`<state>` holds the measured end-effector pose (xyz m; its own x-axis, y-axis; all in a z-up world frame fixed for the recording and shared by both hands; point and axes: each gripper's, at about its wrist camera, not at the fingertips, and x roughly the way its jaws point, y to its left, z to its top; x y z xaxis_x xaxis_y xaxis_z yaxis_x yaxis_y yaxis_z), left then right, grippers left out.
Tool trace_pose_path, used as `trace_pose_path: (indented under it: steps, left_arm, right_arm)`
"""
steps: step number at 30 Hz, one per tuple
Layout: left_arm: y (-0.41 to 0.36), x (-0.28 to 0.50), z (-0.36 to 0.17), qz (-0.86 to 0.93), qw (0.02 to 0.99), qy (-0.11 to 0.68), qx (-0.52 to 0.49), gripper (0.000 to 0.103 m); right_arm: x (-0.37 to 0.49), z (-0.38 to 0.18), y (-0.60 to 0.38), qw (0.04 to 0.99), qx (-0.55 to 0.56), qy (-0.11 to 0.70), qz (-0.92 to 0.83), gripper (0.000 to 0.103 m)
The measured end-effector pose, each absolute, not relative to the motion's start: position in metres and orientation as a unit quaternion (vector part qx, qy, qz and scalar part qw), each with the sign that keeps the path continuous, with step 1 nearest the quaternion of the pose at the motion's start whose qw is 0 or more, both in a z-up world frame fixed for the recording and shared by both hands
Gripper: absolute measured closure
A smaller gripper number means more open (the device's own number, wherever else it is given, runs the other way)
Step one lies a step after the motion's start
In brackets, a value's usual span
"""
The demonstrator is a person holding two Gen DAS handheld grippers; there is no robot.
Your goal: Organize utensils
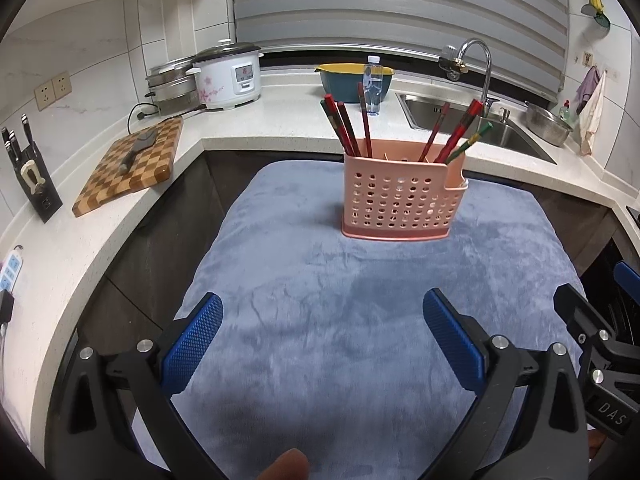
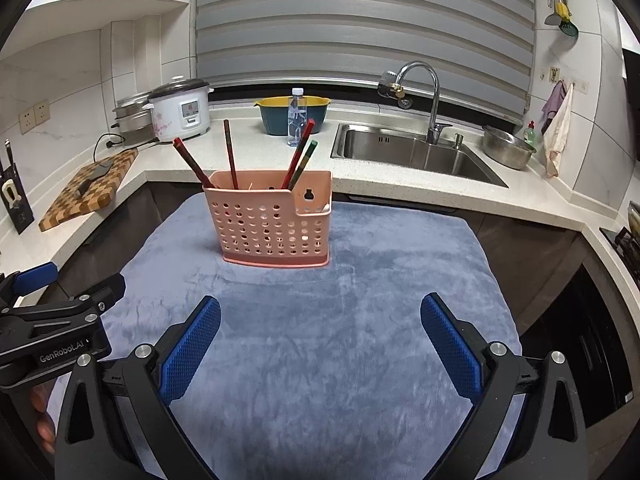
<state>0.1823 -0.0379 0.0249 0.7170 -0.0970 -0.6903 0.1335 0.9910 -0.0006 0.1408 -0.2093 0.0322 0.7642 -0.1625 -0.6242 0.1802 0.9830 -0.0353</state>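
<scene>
A pink perforated utensil holder (image 1: 400, 196) stands upright on a blue-grey cloth (image 1: 320, 320); it also shows in the right wrist view (image 2: 272, 224). Several red chopsticks (image 1: 348, 128) lean in it, some to the left and some to the right (image 2: 298, 156). My left gripper (image 1: 322, 336) is open and empty, low over the cloth, well short of the holder. My right gripper (image 2: 320, 336) is open and empty, beside the left one. Part of the right gripper shows at the right edge of the left wrist view (image 1: 592, 336).
A white counter (image 2: 400, 184) wraps around behind with a sink (image 2: 416, 152), a tap (image 2: 424, 96), a rice cooker (image 2: 180, 112), a water bottle (image 2: 297, 116), a bowl (image 2: 292, 114) and a checkered cutting board with a knife (image 1: 128, 164). A knife block (image 1: 30, 176) stands left.
</scene>
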Motion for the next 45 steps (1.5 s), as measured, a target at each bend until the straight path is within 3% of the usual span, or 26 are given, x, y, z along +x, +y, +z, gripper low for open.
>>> trace_pose_path:
  steps: [45]
  left_arm:
    - [-0.039, 0.176, 0.020, -0.023, 0.927, 0.370, 0.057, 0.007]
  right_arm:
    - [0.127, 0.022, -0.215, 0.935, 0.047, 0.338, -0.099, 0.007]
